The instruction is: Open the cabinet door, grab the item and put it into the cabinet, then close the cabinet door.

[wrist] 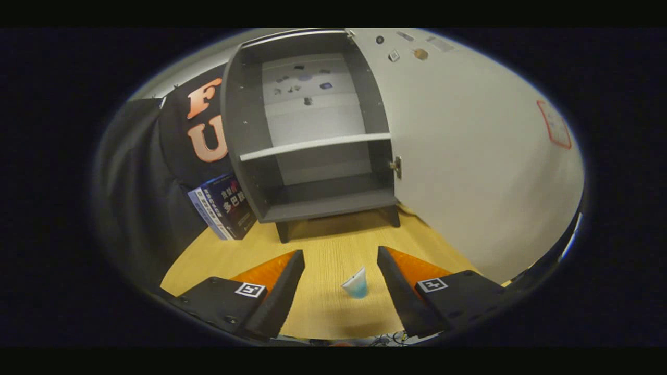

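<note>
The grey cabinet (312,130) stands on the wooden table (333,245) beyond my fingers. Its white door (469,156) is swung wide open to the right, and a pale shelf (315,146) splits the bare inside into an upper and a lower bay. A small item with a blue base and a pale pointed top (355,284) stands on the table between my two fingers, nearer the right one and touching neither. My gripper (341,256) is open, with its fingers spread well apart above the table.
A dark blue book (225,207) leans against the cabinet's left side. Black cloth closes off the left. The open door blocks the right side of the table. Bare wood lies between my fingers and the cabinet's feet.
</note>
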